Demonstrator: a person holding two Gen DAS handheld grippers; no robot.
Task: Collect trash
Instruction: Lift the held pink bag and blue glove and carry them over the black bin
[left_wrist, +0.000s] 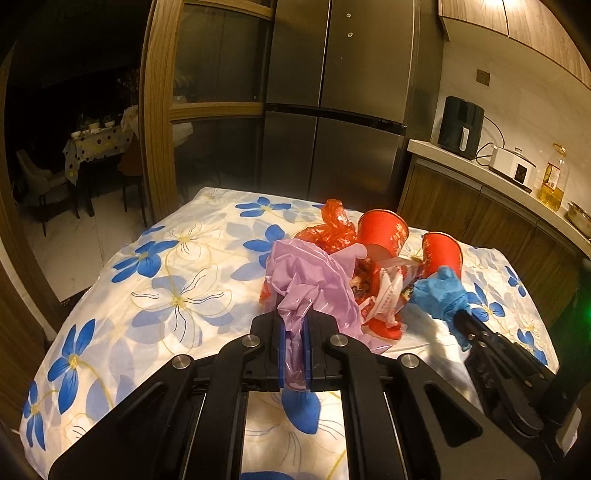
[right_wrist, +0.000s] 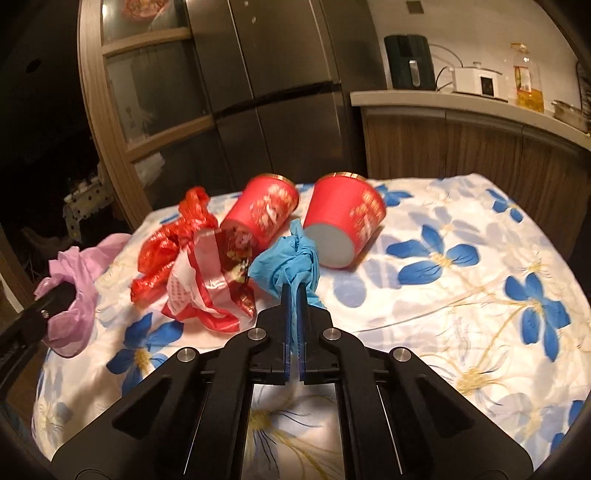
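My left gripper (left_wrist: 293, 325) is shut on a crumpled purple plastic bag (left_wrist: 306, 273), lifted slightly off the floral tablecloth (left_wrist: 166, 277). My right gripper (right_wrist: 294, 291) is shut on a bunched blue glove (right_wrist: 284, 258). Just beyond the glove two red paper cups (right_wrist: 266, 210) (right_wrist: 347, 218) lie on their sides. A red plastic bag (right_wrist: 173, 236) and a torn red-and-white wrapper (right_wrist: 207, 284) lie left of the glove, between the two grippers. The right wrist view shows the purple bag (right_wrist: 77, 273) at far left, with the left gripper (right_wrist: 55, 295) mostly hidden under it.
A steel fridge (left_wrist: 332, 129) stands behind the table. A counter (left_wrist: 498, 177) on the right carries a black air fryer (left_wrist: 460, 127), a white cooker (left_wrist: 513, 168) and an oil bottle (left_wrist: 554, 181). A wooden door frame (left_wrist: 155, 122) opens onto a dark dining room on the left.
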